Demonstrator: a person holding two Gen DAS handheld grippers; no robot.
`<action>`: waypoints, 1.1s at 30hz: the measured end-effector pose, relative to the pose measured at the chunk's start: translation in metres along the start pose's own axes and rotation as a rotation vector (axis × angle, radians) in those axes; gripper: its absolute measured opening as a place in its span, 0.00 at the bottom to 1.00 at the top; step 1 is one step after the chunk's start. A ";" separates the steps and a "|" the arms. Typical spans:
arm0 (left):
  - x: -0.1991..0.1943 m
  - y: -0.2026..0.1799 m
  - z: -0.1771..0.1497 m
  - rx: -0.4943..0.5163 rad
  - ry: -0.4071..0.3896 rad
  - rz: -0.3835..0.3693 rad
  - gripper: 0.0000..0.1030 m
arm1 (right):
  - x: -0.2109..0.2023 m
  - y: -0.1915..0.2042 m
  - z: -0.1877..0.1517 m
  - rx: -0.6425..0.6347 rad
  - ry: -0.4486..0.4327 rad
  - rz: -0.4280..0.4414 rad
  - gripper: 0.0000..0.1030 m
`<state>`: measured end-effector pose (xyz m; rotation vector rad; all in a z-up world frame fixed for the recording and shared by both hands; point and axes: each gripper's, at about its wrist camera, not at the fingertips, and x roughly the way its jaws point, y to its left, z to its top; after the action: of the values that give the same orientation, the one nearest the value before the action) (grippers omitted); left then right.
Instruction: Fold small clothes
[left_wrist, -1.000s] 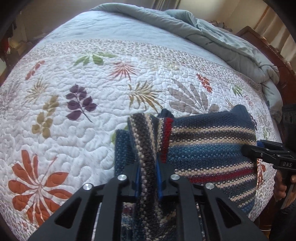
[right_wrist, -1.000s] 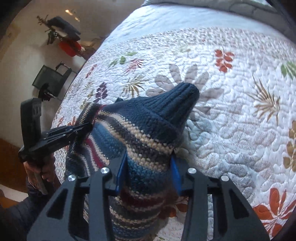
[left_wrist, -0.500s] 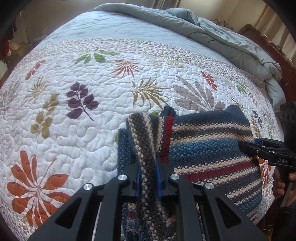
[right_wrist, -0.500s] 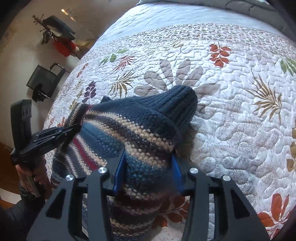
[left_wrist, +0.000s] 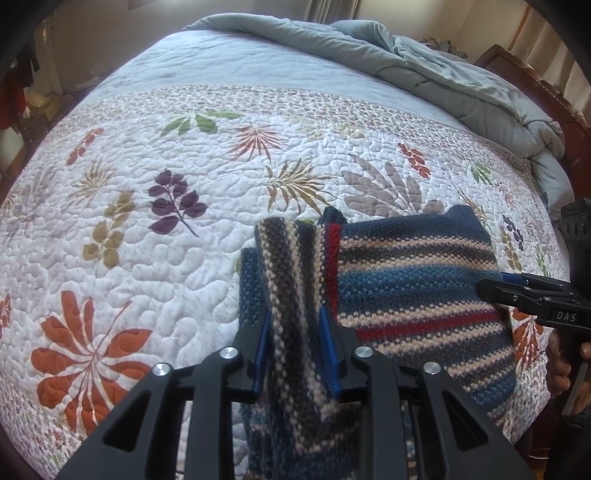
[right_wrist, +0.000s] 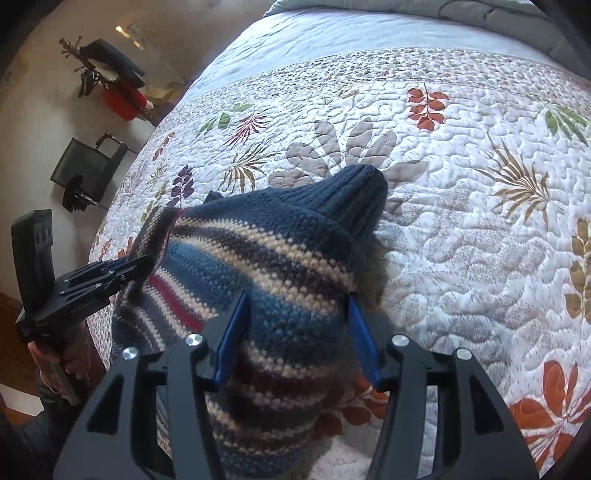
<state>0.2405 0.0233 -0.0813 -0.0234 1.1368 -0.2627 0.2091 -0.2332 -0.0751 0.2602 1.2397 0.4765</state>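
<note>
A small knitted sweater (left_wrist: 413, 280) with blue, cream, dark and red stripes hangs stretched between my two grippers above the near edge of the bed. My left gripper (left_wrist: 295, 332) is shut on a bunched fold of its left side. My right gripper (right_wrist: 295, 321) is shut on a thick bunch of its right side (right_wrist: 280, 266), and shows in the left wrist view (left_wrist: 491, 286) at the right. The left gripper shows in the right wrist view (right_wrist: 144, 266) at the left. The sweater's lower part drops out of sight below both grippers.
The bed has a white quilt (left_wrist: 184, 258) with a leaf print. A grey-blue duvet (left_wrist: 424, 77) is bunched at the far side. A wooden bed frame (left_wrist: 569, 122) runs along the right. A dark chair (right_wrist: 88, 166) and a red item (right_wrist: 122, 99) stand on the floor to the left.
Both grippers have moved a little forward over the bed with the sweater still held. The sweater spreads slightly wider between them.
</note>
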 end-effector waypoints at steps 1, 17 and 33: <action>-0.002 0.000 -0.001 -0.001 0.000 -0.001 0.35 | -0.003 0.001 -0.002 0.001 -0.001 -0.002 0.54; -0.026 0.009 -0.038 -0.016 0.035 0.012 0.64 | -0.038 0.010 -0.056 0.014 0.009 0.027 0.65; 0.026 0.047 -0.058 -0.186 0.205 -0.313 0.84 | -0.019 0.007 -0.074 0.052 0.062 0.118 0.76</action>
<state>0.2076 0.0703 -0.1362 -0.3472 1.3589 -0.4440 0.1327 -0.2413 -0.0790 0.3667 1.3036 0.5575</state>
